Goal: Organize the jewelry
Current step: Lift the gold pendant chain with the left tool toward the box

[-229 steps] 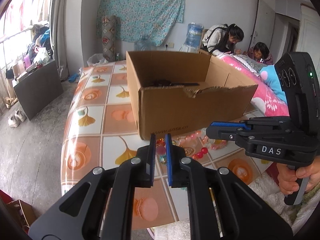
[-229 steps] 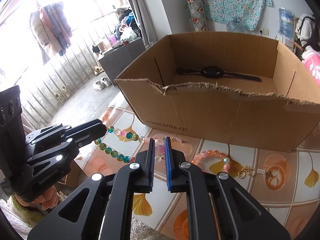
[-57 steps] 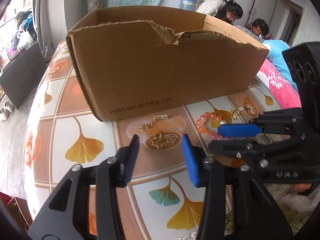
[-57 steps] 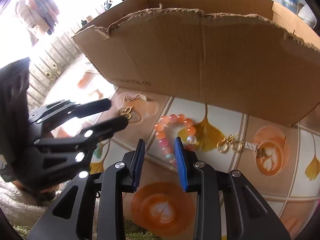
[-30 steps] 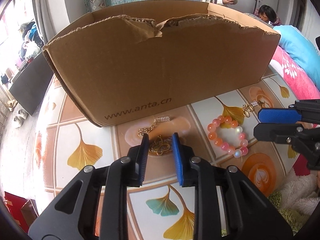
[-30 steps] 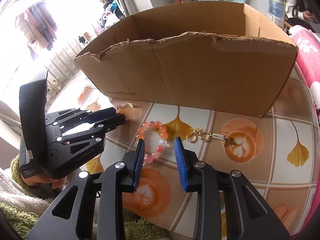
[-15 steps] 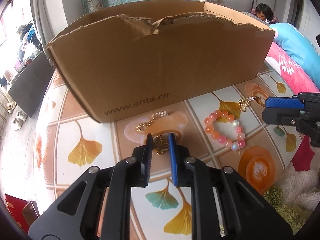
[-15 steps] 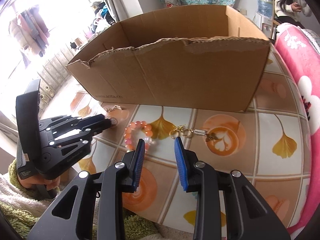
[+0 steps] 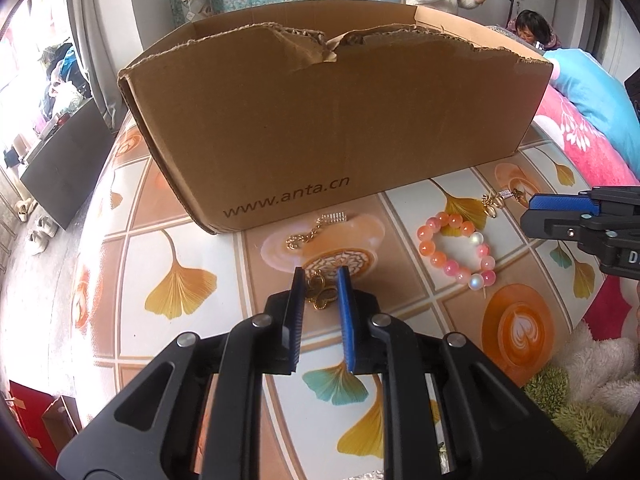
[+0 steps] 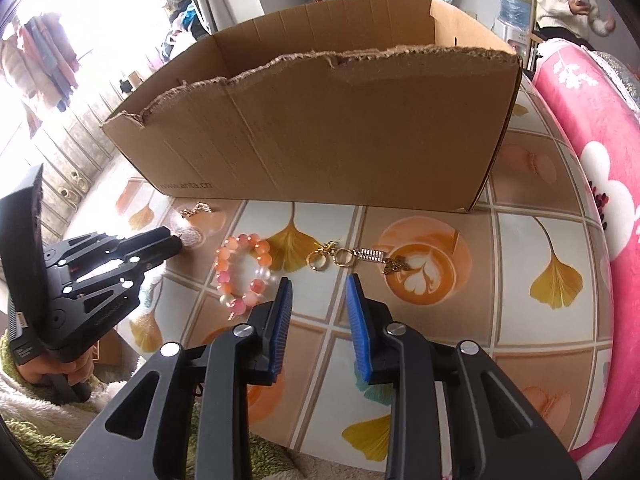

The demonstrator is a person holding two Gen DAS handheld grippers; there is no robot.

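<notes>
Between my left jaws (image 9: 320,298) sits the gold clover pendant (image 9: 321,295), narrowly pinched; its trailing chain (image 9: 310,235) could snag, slipping free.

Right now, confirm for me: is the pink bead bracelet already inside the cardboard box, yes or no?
No, the pink bead bracelet lies on the patterned tablecloth in front of the cardboard box.
</notes>
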